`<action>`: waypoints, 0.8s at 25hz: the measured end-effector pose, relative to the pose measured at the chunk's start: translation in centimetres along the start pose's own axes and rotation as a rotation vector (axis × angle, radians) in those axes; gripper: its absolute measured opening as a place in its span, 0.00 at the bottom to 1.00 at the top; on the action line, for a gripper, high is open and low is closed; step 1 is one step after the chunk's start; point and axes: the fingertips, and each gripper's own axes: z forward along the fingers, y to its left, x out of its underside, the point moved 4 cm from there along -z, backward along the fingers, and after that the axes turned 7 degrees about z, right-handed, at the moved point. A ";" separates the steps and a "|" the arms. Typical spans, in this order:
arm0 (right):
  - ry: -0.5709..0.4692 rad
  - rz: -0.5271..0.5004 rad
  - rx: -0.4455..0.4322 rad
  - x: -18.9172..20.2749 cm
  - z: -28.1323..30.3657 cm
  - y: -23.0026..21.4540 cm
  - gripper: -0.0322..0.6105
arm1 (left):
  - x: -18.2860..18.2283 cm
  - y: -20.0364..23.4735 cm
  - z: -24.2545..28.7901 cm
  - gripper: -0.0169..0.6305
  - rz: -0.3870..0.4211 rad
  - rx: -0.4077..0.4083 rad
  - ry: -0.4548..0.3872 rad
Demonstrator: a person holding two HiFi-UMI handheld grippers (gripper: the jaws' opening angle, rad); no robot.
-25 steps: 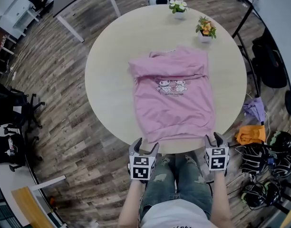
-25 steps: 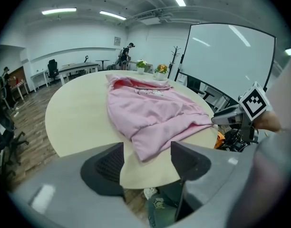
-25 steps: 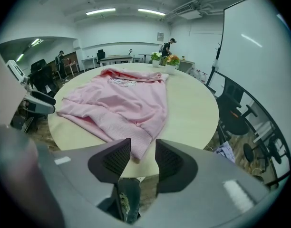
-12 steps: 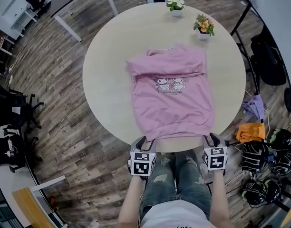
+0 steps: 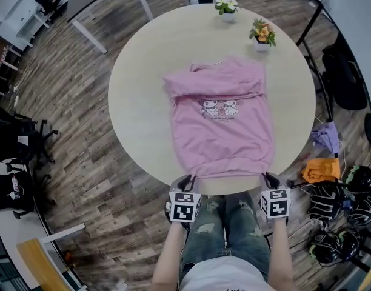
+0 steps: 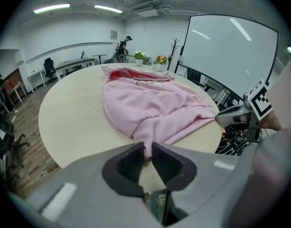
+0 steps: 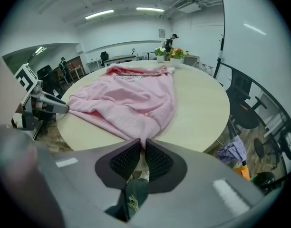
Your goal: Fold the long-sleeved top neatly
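Our left gripper [image 6: 146, 150] has its jaws pressed onto the near left corner of the top [image 5: 222, 123], at the hem. Our right gripper [image 7: 141, 145] pinches the near right corner likewise. A second ago both stood spread just short of the cloth. The top lies on the round table [image 5: 137, 102], hem at the near edge. With both corners held, we judge the hem ready to lift toward the collar.

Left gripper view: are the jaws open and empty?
No, the left hand-held gripper is shut on the hem of the top.
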 end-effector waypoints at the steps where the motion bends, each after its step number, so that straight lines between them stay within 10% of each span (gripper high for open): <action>1: 0.002 -0.002 -0.003 0.0 0.0 0.0 0.14 | 0.0 0.0 0.0 0.11 -0.002 0.006 0.002; 20: 0.159 -0.149 -0.028 2.6 -2.4 1.1 0.13 | 3.0 0.8 -2.1 0.09 0.082 0.012 0.109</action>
